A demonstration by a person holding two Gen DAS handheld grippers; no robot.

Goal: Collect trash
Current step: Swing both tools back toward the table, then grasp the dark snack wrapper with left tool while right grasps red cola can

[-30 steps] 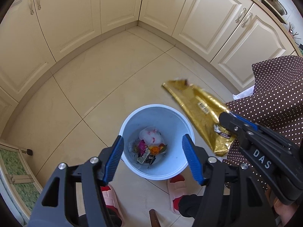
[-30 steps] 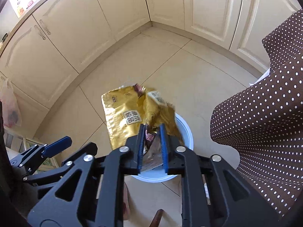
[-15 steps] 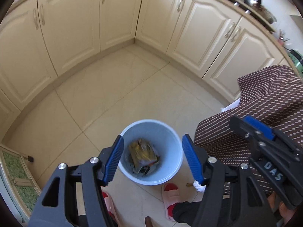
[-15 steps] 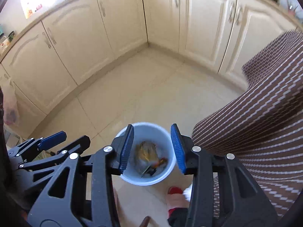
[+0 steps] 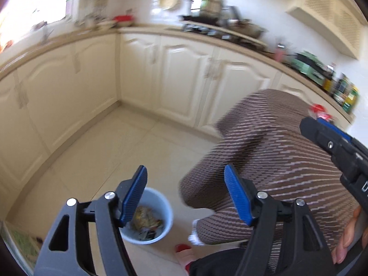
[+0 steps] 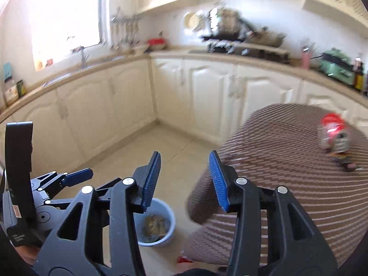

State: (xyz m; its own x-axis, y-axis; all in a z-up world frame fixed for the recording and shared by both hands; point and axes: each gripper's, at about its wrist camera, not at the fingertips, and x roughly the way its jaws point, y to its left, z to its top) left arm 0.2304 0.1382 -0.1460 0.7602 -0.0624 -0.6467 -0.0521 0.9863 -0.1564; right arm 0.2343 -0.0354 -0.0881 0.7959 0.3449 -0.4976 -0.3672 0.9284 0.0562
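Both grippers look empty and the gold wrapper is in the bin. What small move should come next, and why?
Probably bring the right gripper toward the red-capped litter on the dotted tablecloth. The gold wrapper already lies in the blue bin, the right jaws have just been opening with nothing between them, and the left gripper is open and empty too. The litter is blurred, so what it is remains unclear.
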